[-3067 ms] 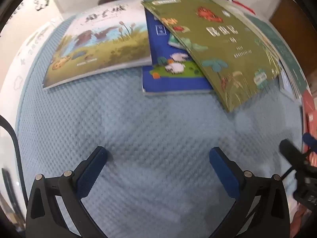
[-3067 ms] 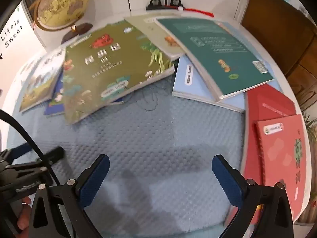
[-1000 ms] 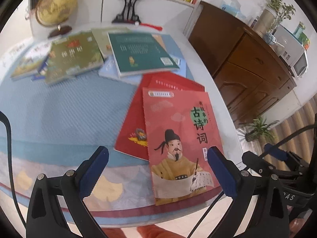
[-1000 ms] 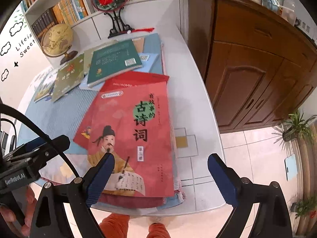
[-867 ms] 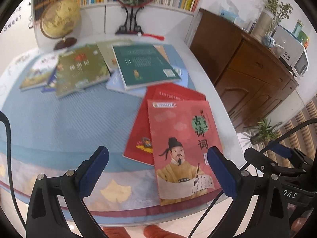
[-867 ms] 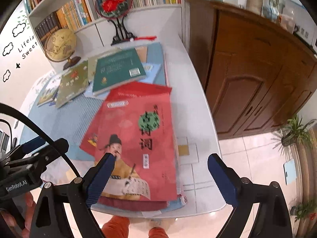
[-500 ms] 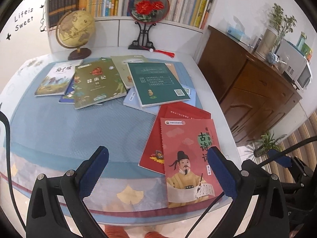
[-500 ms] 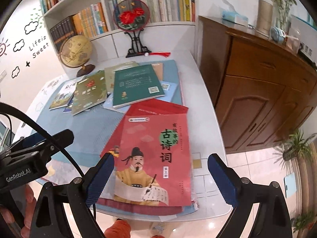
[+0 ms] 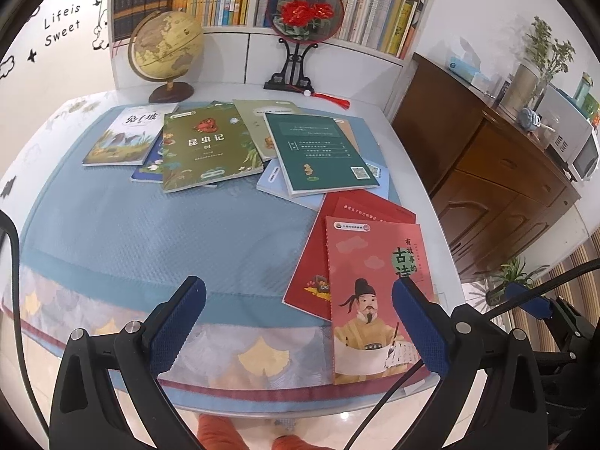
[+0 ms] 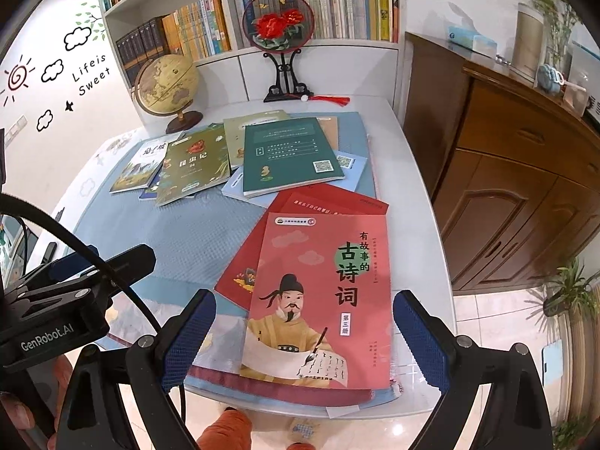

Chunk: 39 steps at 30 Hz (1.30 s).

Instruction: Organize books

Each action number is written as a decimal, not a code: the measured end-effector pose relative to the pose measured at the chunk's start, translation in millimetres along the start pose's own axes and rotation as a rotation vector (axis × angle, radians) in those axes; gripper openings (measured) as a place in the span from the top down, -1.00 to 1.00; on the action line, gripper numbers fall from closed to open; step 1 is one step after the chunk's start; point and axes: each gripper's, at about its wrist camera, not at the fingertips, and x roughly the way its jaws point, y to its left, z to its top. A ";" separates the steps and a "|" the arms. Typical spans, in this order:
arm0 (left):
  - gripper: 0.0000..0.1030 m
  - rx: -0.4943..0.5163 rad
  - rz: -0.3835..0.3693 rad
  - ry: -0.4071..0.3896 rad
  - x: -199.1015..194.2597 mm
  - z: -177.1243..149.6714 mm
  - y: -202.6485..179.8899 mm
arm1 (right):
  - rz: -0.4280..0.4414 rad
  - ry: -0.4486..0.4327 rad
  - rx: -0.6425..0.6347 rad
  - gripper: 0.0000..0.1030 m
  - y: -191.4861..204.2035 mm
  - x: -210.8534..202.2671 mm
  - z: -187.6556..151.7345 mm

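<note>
Several books lie spread on a blue cloth [image 9: 150, 232] on a white table. A pink poetry book [image 10: 322, 300] lies on a red book [image 10: 255, 258] at the front right edge. A dark green book [image 10: 288, 153] overlaps a light blue one [image 10: 356, 167] behind them. An olive green book [image 9: 206, 146], a blue book [image 9: 150, 167] under it and a landscape picture book [image 9: 123, 138] lie at the back left. My left gripper [image 9: 300, 318] is open and empty above the front edge. My right gripper [image 10: 303, 337] is open and empty over the pink book.
A globe [image 9: 165, 48] and a red fan on a black stand [image 9: 303, 26] stand at the table's back. A bookshelf [image 10: 337, 3] fills the wall behind. A brown wooden cabinet [image 10: 506, 187] stands right of the table. The left gripper's body [image 10: 56, 307] shows at the left in the right wrist view.
Both grippers have pulled back and risen from close over the cloth to above the table's front edge. The whole table and shelf have come into view. Both stayed open; no book moved.
</note>
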 end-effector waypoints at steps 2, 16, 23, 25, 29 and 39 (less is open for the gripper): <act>-0.93 0.004 0.004 -0.001 0.7 -0.9 -0.4 | -0.003 0.001 -0.002 -0.84 1.3 1.1 0.0; -0.93 0.009 0.002 0.021 11.3 1.3 -1.5 | -0.012 0.022 0.015 -0.84 -2.8 11.4 2.0; -0.93 0.017 0.002 0.034 19.3 4.4 -2.7 | -0.015 0.030 0.025 -0.84 -5.3 14.6 2.1; -0.93 0.025 0.003 0.038 21.9 4.4 -4.5 | -0.018 0.034 0.030 -0.84 -7.2 16.3 1.6; -0.93 0.043 0.001 0.049 26.8 4.4 -8.0 | -0.021 0.049 0.041 -0.84 -12.0 20.3 0.0; -0.92 0.060 -0.055 0.144 56.8 -12.6 -9.4 | -0.060 0.078 0.089 -0.84 -45.5 36.2 -9.3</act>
